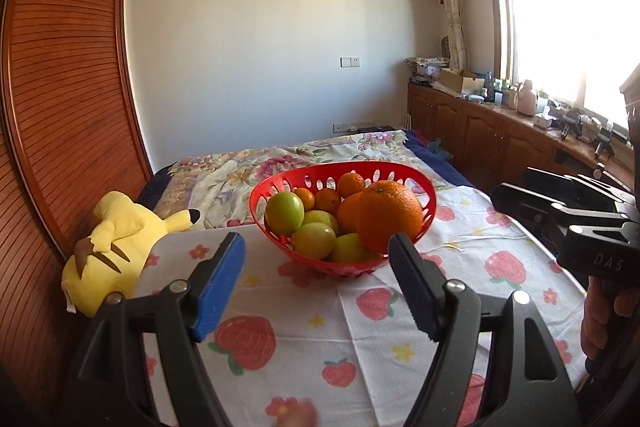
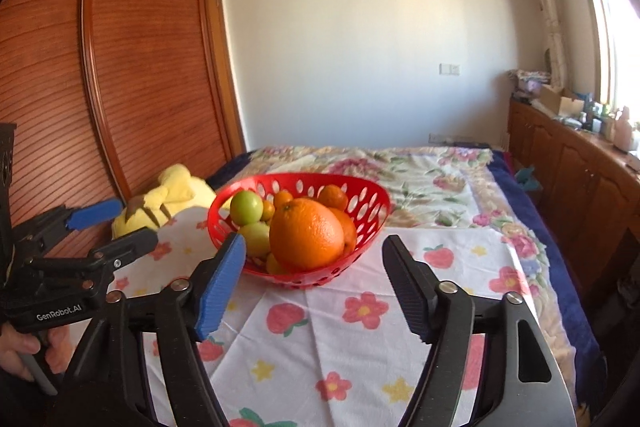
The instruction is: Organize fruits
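Note:
A red perforated basket [image 1: 420, 183] [image 2: 368, 195] stands on a strawberry-print cloth [image 1: 500, 239] [image 2: 400, 307]. It holds a large orange [image 1: 390, 215] [image 2: 306, 233], several small oranges [image 1: 351, 183] [image 2: 333, 197] and several green fruits [image 1: 285, 213] [image 2: 246, 207]. My left gripper [image 1: 316, 247] hangs open a little in front of the basket, nothing between its fingers. My right gripper [image 2: 314, 247] is likewise open and empty, short of the basket. The right gripper also shows at the right edge of the left wrist view [image 1: 580, 219], the left one [image 2: 116, 227] at the left of the right wrist view.
A yellow plush toy [image 1: 116, 247] [image 2: 172, 199] lies left of the basket against a wooden slatted wardrobe [image 1: 64, 87] [image 2: 120, 67]. A floral bedspread [image 1: 260, 167] [image 2: 420, 179] stretches behind. Wooden cabinets [image 1: 480, 131] with clutter run along the right under the window. A hand [image 2: 24, 351] grips the left tool.

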Available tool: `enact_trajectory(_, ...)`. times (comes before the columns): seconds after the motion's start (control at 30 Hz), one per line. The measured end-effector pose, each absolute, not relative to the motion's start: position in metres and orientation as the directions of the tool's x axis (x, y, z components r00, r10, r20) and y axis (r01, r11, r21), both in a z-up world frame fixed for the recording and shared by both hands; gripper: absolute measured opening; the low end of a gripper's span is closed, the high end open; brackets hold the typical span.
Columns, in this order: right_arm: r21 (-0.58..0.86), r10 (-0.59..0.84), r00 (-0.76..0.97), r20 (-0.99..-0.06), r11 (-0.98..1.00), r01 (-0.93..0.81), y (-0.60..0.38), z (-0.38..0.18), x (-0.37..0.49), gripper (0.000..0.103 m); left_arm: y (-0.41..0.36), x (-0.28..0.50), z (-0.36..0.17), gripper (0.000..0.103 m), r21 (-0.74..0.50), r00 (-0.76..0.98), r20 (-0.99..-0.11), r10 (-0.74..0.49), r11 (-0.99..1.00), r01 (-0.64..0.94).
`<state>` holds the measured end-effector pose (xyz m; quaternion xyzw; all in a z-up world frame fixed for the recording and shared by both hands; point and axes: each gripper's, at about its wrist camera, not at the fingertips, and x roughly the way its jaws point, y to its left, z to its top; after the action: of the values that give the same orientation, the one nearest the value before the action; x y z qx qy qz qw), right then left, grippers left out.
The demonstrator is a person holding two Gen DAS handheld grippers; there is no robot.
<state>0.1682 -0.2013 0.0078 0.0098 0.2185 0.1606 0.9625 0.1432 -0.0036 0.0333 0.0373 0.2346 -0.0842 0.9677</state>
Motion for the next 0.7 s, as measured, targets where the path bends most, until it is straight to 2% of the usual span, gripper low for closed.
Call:
enact_trajectory(0.07, 0.093, 0.307, 0.862, -0.403, 0.951, -0.295, -0.204, 0.012, 0.16, 0.078, -0.002, 0.137, 0.036, 0.075, 0.035, 0.881, -0.452, -0.14, 0.984, 0.174)
enact_trajectory(0.2, 0.089, 0.294, 0.875, -0.384, 0.955, -0.282, -0.207, 0.018, 0.149, 0.09, -0.003, 0.124, 0.04, 0.076, 0.044, 0.889, -0.439, -0.132, 0.985, 0.168)
enact_trajectory(0.27, 0.084, 0.281, 0.883, -0.377, 0.959, -0.269, -0.207, 0.02, 0.143, 0.091, -0.003, 0.119, 0.041, 0.084, 0.039, 0.891, -0.433, -0.134, 0.985, 0.167)
enact_trajectory(0.33, 0.082, 0.266, 0.888, -0.374, 0.964, -0.254, -0.208, 0.022, 0.138, 0.092, -0.003, 0.112, 0.043, 0.086, 0.037, 0.898, -0.419, -0.131, 0.986, 0.161)
enact_trajectory(0.7, 0.05, 0.206, 0.918, -0.339, 0.978, -0.201, -0.209, 0.025, 0.108, 0.093, 0.004, 0.089, 0.054, 0.086, 0.032, 0.913, -0.388, -0.124, 0.988, 0.148)
